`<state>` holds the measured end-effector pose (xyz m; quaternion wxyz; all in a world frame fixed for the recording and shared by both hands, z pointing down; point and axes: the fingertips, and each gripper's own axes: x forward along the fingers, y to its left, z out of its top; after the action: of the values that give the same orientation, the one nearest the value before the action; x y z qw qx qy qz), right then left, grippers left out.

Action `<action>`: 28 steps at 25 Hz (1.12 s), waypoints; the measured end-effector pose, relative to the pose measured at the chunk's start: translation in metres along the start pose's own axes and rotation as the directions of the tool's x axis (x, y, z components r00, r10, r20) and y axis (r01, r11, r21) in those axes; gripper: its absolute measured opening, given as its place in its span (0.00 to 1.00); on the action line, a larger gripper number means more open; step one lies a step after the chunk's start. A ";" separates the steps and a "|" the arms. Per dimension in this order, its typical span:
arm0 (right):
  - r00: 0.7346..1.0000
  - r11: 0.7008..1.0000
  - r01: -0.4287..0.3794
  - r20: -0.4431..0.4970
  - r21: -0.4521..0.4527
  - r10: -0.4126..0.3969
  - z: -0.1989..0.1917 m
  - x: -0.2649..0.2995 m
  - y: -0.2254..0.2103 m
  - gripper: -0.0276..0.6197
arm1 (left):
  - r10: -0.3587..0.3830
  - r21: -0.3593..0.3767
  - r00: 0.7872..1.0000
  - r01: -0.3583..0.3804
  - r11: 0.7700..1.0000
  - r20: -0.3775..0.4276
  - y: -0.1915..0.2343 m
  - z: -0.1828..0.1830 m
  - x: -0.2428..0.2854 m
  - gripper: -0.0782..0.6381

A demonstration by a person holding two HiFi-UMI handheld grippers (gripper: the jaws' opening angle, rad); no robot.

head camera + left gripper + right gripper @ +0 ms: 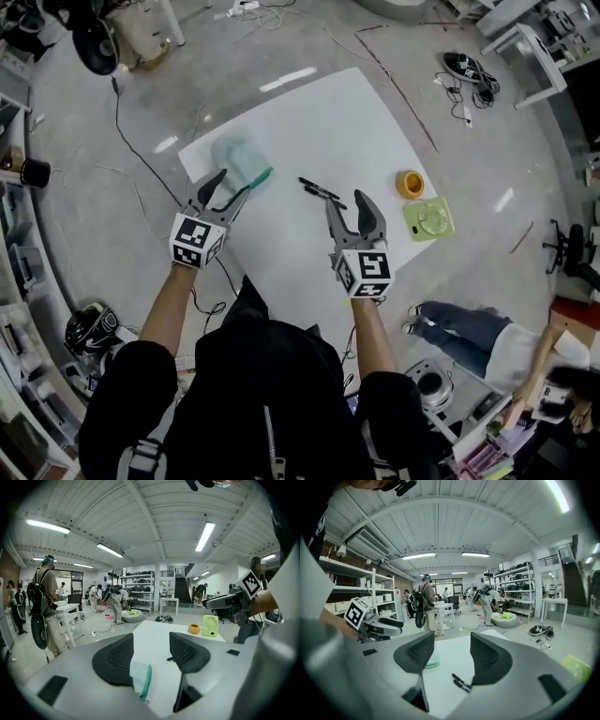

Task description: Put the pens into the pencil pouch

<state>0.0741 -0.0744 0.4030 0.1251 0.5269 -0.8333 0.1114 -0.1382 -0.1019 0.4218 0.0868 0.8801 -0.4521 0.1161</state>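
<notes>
Right gripper (349, 201), fingers apart, empty: clamp one pen (322, 192) just ahead at mid-barrel. Left gripper (232, 187), equally apart: steady the pouch (239, 161).

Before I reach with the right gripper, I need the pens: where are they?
Head view: the pens lie just ahead of the right gripper, between the pouch and the orange roll.

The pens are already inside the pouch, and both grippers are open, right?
Not quite. The two pens lie on the white table, outside the pouch, as the head view shows. The left gripper and right gripper are open, yes.
</notes>
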 end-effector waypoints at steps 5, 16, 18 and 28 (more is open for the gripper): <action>0.999 1.000 0.022 -0.028 0.008 -0.022 -0.011 0.006 0.000 0.41 | -0.057 0.025 0.995 0.059 0.998 -0.079 0.004 -0.024 0.018 0.47; 0.991 0.994 0.097 -0.093 0.046 -0.092 -0.044 -0.001 0.004 0.41 | -0.191 0.115 0.931 0.237 0.965 -0.312 0.000 -0.112 0.056 0.43; 0.989 0.992 0.114 -0.098 0.051 -0.109 -0.046 -0.003 0.003 0.41 | -0.206 0.129 0.911 0.267 0.955 -0.358 0.000 -0.128 0.061 0.43; 0.984 0.991 0.115 -0.142 0.066 -0.104 -0.067 -0.005 -0.009 0.41 | -0.176 0.195 0.835 0.317 0.928 -0.522 0.000 -0.182 0.087 0.36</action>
<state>0.0907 -0.0530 0.4652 0.1687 0.5672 -0.7877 0.1713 -0.1124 -0.1222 0.6211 0.0917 0.8752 -0.2757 0.3868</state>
